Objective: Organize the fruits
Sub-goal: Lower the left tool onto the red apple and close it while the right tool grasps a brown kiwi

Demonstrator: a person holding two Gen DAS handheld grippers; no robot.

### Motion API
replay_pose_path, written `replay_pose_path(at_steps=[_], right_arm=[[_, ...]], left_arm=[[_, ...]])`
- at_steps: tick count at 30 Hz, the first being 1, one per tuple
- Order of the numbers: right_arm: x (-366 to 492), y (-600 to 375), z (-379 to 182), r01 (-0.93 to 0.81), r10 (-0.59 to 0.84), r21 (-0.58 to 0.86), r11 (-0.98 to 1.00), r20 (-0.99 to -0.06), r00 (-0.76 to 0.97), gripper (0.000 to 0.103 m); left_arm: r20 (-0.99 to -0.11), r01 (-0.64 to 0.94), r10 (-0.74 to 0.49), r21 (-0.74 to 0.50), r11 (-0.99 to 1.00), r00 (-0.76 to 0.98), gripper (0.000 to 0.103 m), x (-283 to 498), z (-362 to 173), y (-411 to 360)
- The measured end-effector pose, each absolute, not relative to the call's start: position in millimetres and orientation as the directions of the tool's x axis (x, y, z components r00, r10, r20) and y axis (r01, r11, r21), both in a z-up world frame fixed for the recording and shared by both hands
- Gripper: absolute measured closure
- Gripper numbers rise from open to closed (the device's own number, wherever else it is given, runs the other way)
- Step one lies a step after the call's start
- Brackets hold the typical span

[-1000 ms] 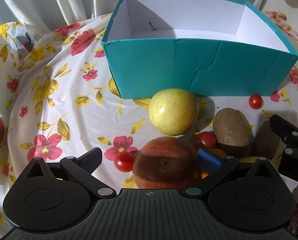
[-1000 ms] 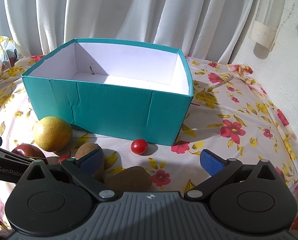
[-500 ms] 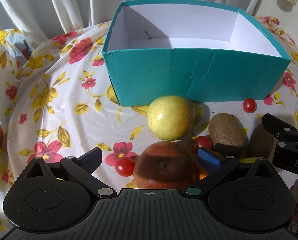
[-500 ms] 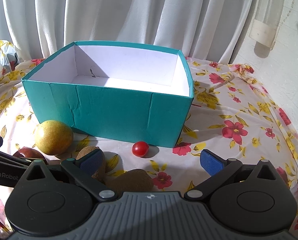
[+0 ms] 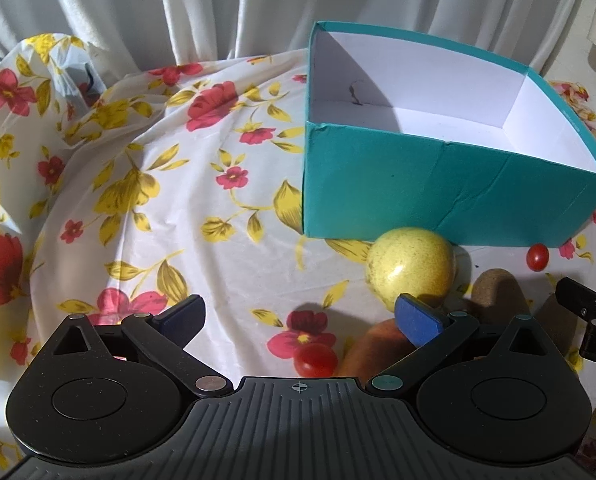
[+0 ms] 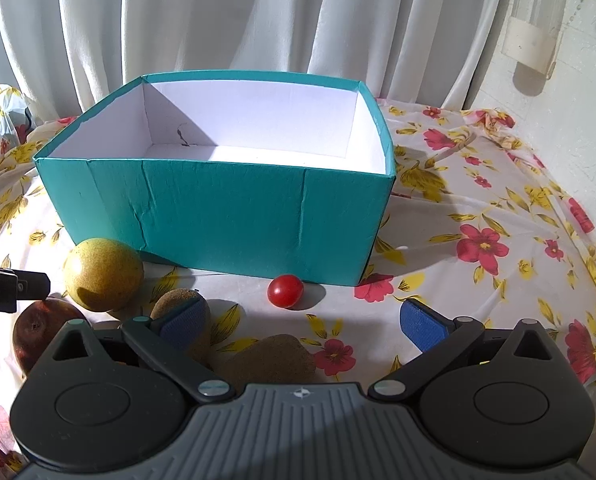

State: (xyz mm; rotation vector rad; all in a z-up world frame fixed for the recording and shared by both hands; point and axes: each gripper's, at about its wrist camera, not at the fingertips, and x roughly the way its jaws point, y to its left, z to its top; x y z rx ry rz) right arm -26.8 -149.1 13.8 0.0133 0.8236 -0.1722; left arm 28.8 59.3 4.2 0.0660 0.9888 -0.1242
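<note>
Task progress: nothing sorted as yet. The teal box (image 6: 218, 204) stands on the flowered bench (image 6: 477, 216) with its white interior bare, and every fruit in view lies outside it, along or near its front wall. Reading the right wrist view from left to right: a red apple (image 6: 38, 328) at the left margin, partly hidden; a yellow round fruit (image 6: 102, 274) close to the box's front left corner; a kiwi (image 6: 174, 304) just behind the left pad; a second kiwi (image 6: 268, 354) low between the jaws; a cherry tomato (image 6: 285, 290) just in front of the box. The left wrist view adds another cherry tomato (image 5: 314, 359) close under the left gripper (image 5: 298, 318), with the apple beside it behind the right pad. The left gripper's jaws stand apart and hold nothing. The right gripper (image 6: 303, 322) likewise has its jaws apart and empty, the nearer kiwi lying between them but ungrasped. Judgement: all placements remain outstanding.
</note>
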Motion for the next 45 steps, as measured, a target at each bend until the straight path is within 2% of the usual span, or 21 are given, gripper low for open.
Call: replay_pose_path(at_steps=[2,3,10,13,16,20,24,28,32,37,41,45], right_arm=[[-24.5,-149.1,11.8,0.156,-0.144,-0.053,0.986,-0.736,0.662,0.0],[-23.7,-148.8,11.1,0.156,-0.143,-0.052,0.986,-0.738,0.66,0.0],[-19.1,-149.4,6.6,0.16,-0.141,-0.048,0.986,-0.748,0.648,0.0],[-19.1,-149.6,6.6,0.161,-0.14,-0.045,0.986,-0.749,0.648,0.0],[-20.3,-150.3,8.1,0.167,-0.145,-0.045,0.985,-0.744,0.653,0.0],[-23.4,-151.7,10.8,0.172,-0.148,-0.044,0.984,-0.737,0.659,0.0],[-26.7,-153.9,11.7,0.176,-0.151,-0.044,0.983,-0.734,0.662,0.0],[-29.7,-158.5,9.8,0.187,-0.154,-0.039,0.982,-0.74,0.654,0.0],[-32.1,-162.3,7.7,0.201,-0.157,-0.031,0.979,-0.744,0.65,0.0],[-34.9,-165.9,5.7,0.213,-0.16,-0.025,0.977,-0.746,0.646,0.0],[-36.1,-169.8,4.5,0.226,-0.165,-0.019,0.974,-0.746,0.645,0.0],[-35.4,-173.2,1.7,0.238,-0.166,-0.013,0.971,-0.753,0.637,0.0]], left_arm=[[-0.847,0.118,-0.07,-0.008,0.993,0.526,0.017,32.5,0.2,66.5],[-0.857,0.106,-0.062,-0.009,0.994,0.512,0.02,34.8,-2.4,69.1],[-0.866,0.095,-0.078,-0.035,0.995,0.495,0.02,36.0,-3.4,79.0],[-0.853,0.154,-0.108,-0.033,0.987,0.511,0.018,27.8,5.9,70.4],[-0.835,0.223,-0.164,-0.051,0.973,0.525,0.01,17.2,13.4,56.1],[-0.842,0.297,-0.197,-0.046,0.954,0.502,0.01,9.9,8.1,35.4],[-0.862,0.294,-0.213,-0.078,0.953,0.46,0.012,13.9,-6.1,30.8],[-0.878,0.294,-0.222,-0.098,0.951,0.424,0.02,18.1,-13.9,25.4],[-0.881,0.312,-0.186,-0.047,0.949,0.436,0.023,20.5,-17.6,14.1],[-0.883,0.325,-0.143,0.011,0.946,0.447,0.021,22.7,-22.2,4.9],[-0.889,0.3,-0.117,0.024,0.954,0.444,0.003,27.7,-29.4,10.5],[-0.893,0.309,-0.121,0.022,0.951,0.434,0.003,30.3,-29.9,11.2]])
